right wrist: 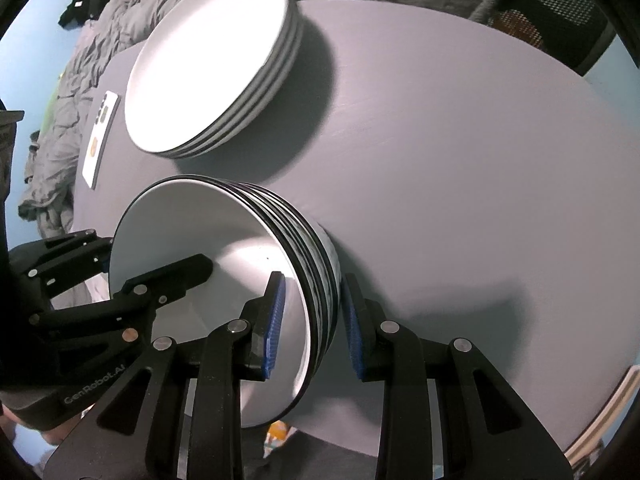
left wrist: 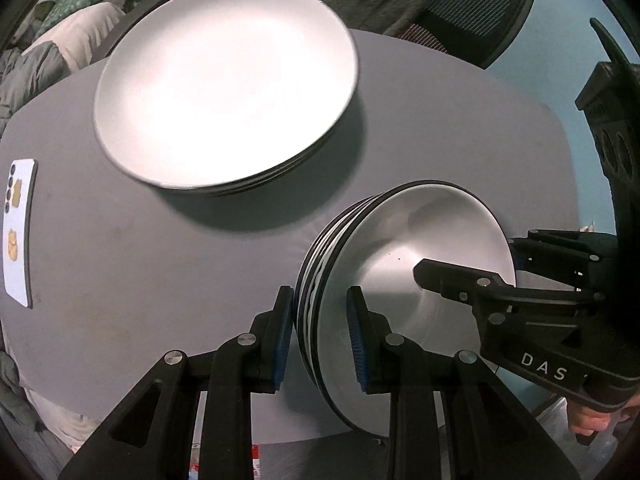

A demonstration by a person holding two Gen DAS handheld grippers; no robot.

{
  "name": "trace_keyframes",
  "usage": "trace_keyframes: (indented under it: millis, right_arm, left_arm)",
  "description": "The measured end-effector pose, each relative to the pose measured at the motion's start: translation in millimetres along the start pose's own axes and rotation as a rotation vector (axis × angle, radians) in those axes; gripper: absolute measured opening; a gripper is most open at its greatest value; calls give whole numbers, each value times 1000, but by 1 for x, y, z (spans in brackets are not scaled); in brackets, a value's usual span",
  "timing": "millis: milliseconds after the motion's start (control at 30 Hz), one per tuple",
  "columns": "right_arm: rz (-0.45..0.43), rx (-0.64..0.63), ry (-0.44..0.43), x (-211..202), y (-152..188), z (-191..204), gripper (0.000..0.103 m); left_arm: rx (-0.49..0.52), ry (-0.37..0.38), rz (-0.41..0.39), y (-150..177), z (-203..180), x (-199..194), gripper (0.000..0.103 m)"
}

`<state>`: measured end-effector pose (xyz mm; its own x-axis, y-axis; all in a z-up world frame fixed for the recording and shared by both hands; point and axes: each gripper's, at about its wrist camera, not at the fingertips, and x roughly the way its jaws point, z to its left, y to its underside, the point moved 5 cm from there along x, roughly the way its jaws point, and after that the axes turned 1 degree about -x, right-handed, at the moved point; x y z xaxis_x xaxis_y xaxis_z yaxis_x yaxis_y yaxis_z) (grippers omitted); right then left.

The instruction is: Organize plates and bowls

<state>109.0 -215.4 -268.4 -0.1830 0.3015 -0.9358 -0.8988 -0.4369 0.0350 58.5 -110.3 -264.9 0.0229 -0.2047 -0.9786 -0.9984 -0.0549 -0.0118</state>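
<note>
Grey surface [left wrist: 120,240]: bowl stack [left wrist: 400,264] is clamped by left claw [left wrist: 320,344] and right claw [right wrist: 312,324] on opposite rims; plate stack [left wrist: 224,84] is seen just beyond.

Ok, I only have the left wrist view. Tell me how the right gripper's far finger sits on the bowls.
Observer: The right gripper straddles the rim of the stack of bowls, one blue pad inside the top bowl, one against the outer wall.
Operator: Count the plates in the other pile.
Observer: The stack of plates shows about four rims from the side.
Operator: Check the table beyond the bowls on that side.
Observer: The grey table shows only bare surface and shadow to the right of the bowls.
</note>
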Motion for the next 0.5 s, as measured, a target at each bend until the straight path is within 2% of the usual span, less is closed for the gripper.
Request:
trace_keyframes:
  millis: [500]
  right_arm:
    - [-38, 63, 11, 19, 9, 51, 29]
  left_arm:
    - [42, 3, 18, 12, 42, -1, 26]
